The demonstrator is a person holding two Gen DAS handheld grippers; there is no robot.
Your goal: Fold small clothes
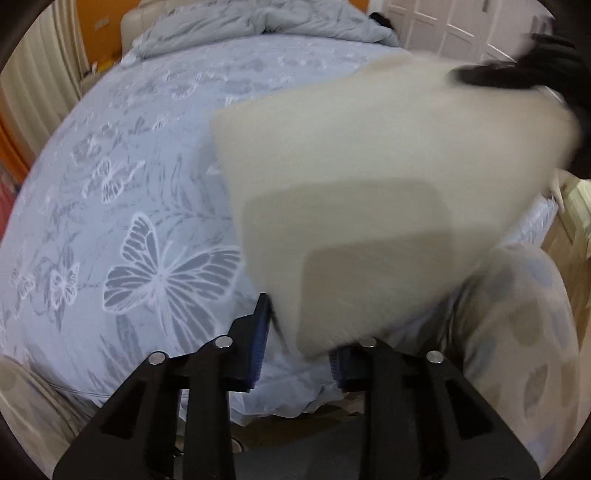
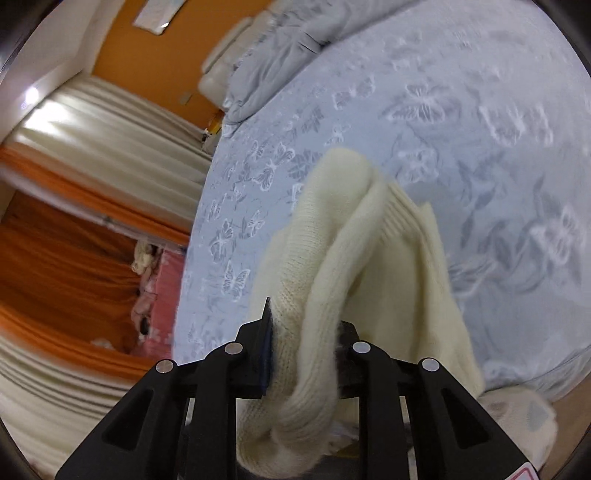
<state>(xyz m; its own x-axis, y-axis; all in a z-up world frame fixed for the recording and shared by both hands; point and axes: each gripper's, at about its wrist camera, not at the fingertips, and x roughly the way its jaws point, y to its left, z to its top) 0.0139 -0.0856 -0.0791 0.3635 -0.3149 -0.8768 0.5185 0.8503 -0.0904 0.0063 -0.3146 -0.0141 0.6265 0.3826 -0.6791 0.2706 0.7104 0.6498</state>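
Note:
A cream knitted garment (image 2: pixel 373 258) hangs bunched from my right gripper (image 2: pixel 303 332), whose jaws are shut on a thick fold of it above the bed. In the left wrist view the same garment (image 1: pixel 369 177) is blurred and spread in the air, held at its top right by the right gripper (image 1: pixel 517 70). My left gripper (image 1: pixel 299 332) is open below the garment's lower edge. The cloth covers the right finger's tip, and it is not pinched between the jaws.
The bed (image 1: pixel 129 184) has a pale blue sheet with butterfly prints and a crumpled grey duvet (image 1: pixel 258 26) at its far end. Orange and cream curtains (image 2: pixel 74 184) hang on the left. My patterned trouser leg (image 1: pixel 517 314) is at the bed's near edge.

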